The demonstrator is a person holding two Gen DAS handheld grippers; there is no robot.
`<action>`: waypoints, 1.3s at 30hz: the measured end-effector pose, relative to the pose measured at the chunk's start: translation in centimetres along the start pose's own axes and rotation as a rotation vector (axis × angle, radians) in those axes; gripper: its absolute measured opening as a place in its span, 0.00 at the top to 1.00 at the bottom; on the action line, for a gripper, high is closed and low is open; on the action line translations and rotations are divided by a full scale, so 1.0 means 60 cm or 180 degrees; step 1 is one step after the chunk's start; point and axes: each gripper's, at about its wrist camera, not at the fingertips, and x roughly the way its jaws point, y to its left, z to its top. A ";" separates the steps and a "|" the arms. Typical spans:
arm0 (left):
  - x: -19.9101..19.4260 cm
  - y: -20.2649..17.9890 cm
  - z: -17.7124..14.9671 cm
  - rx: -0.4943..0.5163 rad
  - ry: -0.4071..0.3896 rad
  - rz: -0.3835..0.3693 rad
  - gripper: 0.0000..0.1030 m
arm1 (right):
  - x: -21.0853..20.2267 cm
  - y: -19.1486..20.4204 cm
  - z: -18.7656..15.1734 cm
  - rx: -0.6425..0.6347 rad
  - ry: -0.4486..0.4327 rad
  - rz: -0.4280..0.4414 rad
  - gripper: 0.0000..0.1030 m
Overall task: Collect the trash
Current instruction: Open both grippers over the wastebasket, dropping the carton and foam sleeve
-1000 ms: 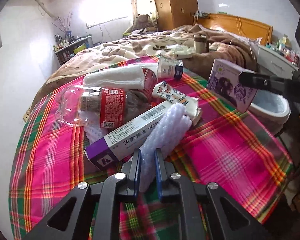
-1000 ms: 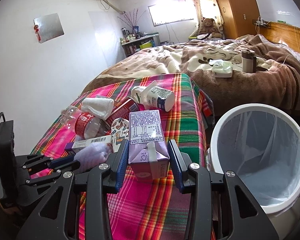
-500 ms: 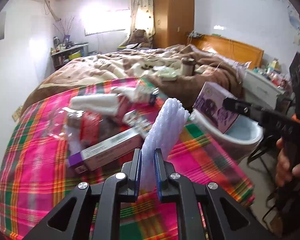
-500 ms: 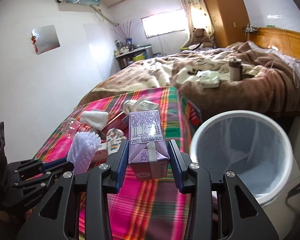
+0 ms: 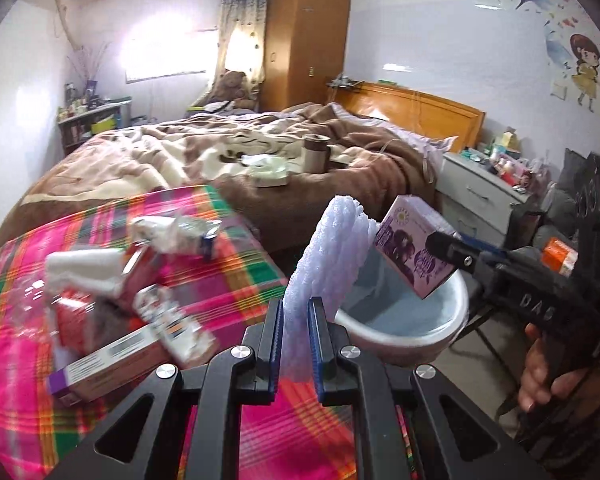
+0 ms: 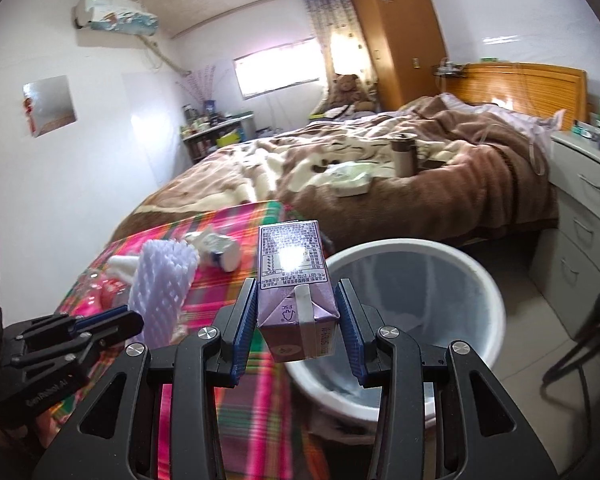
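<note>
From the left wrist view, the left gripper [image 5: 293,346] is clamped on the lower end of a white foam net sleeve [image 5: 332,256], which rises upright from between its fingers. Beyond and just right of the sleeve's top sits a white trash bin [image 5: 432,320] with a clear liner. Over the bin's rim, the right gripper [image 5: 446,248] reaches in from the right, pinching a purple drink carton [image 5: 414,252] held tilted. To the left of the left gripper, a plaid tablecloth [image 5: 228,276] carries more litter: a long purple and white box [image 5: 104,366], a crushed plastic bottle [image 5: 72,308] and a crumpled white wrapper [image 5: 176,234]. From the right wrist view, the right gripper [image 6: 298,322] squeezes the purple drink carton between its blue pads, base toward the camera. The trash bin [image 6: 496,320] lies directly ahead and slightly right, below the carton. To the left, the left gripper [image 6: 120,322] holds the foam sleeve [image 6: 162,280] upright above the tablecloth.
</note>
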 end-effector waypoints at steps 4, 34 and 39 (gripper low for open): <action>0.033 -0.026 0.023 0.0047 -0.0001 -0.0090 0.88 | 0.005 -0.028 0.004 0.0061 0.0011 -0.0152 0.60; 0.166 -0.079 0.051 -0.0098 0.0308 -0.0383 0.47 | 0.043 -0.111 -0.017 0.0104 0.0454 -0.0762 0.47; 0.138 -0.054 0.049 -0.0141 0.0248 -0.0226 0.47 | 0.035 -0.089 -0.010 0.0088 0.0377 -0.0636 0.47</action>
